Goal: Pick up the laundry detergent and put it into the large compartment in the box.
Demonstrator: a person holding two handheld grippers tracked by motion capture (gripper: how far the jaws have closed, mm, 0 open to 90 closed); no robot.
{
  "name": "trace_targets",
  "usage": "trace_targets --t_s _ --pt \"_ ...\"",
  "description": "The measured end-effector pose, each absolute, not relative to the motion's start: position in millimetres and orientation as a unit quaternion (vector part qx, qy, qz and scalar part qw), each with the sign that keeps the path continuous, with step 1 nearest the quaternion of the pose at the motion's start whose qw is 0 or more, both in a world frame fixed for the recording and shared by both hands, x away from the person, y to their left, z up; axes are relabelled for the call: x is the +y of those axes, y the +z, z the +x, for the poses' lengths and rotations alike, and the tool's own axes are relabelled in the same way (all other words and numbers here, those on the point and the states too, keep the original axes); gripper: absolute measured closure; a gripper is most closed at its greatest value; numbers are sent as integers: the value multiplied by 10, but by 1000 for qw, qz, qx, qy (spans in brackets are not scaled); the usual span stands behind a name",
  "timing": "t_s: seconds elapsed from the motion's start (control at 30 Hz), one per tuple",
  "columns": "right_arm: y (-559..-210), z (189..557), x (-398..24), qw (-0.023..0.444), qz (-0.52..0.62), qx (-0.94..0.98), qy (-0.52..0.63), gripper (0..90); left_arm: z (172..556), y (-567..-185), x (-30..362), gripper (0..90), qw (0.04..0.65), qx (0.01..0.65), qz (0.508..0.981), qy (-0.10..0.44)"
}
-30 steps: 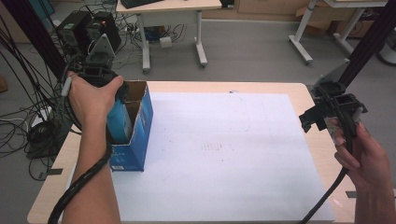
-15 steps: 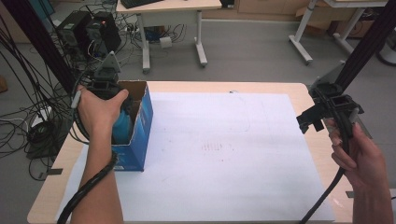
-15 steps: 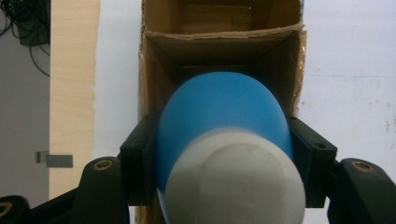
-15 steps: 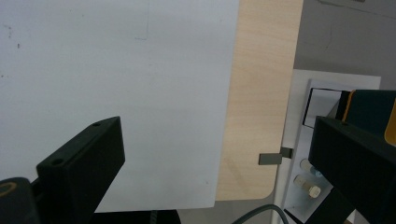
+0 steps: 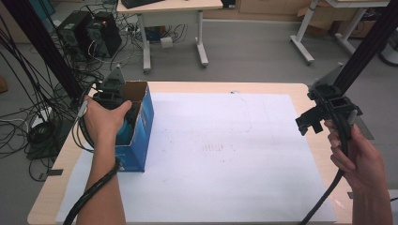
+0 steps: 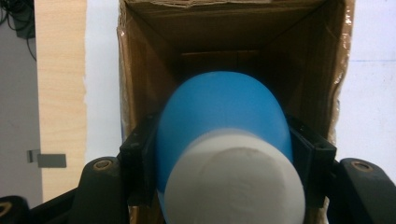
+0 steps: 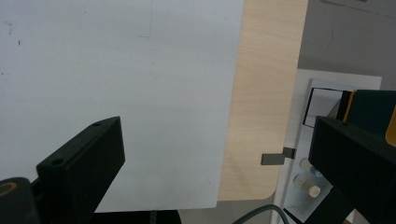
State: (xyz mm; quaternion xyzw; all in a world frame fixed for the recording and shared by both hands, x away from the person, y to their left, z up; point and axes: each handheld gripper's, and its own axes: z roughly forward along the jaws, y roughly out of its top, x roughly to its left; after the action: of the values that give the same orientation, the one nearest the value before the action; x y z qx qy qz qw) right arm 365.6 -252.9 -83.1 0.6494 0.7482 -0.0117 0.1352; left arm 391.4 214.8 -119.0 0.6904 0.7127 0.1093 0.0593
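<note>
A blue cardboard box (image 5: 138, 136) stands open-topped at the table's left side. My left gripper (image 5: 123, 121) reaches down into its mouth, shut on a blue bottle (image 6: 219, 116) with a white cap (image 6: 236, 184). In the left gripper view the bottle hangs between the jaws, inside the box's brown walls (image 6: 144, 74). My right gripper (image 5: 315, 119) is held above the table's right edge, open, with nothing between its jaws (image 7: 219, 158).
A white sheet (image 5: 225, 150) covers most of the wooden table (image 5: 47, 197). Beyond the right table edge, the right gripper view shows a white shelf (image 7: 303, 182) with small items. Cables and computers (image 5: 87, 30) sit on the floor at the far left.
My left gripper has moved right and down, bringing the blue bottle into the box's open top. The right gripper has stayed almost still.
</note>
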Motion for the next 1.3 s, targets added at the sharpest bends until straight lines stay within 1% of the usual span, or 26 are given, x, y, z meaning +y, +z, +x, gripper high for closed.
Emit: trace_targets --t_s 0.43,1.3 --pt "-866 3689 -2520 132 650 749 -13 32 3972 -1337 2190 382 56 712 693 100" --pt "-891 3709 -2504 131 649 749 -16 32 3989 -1344 2259 378 62 720 685 91"
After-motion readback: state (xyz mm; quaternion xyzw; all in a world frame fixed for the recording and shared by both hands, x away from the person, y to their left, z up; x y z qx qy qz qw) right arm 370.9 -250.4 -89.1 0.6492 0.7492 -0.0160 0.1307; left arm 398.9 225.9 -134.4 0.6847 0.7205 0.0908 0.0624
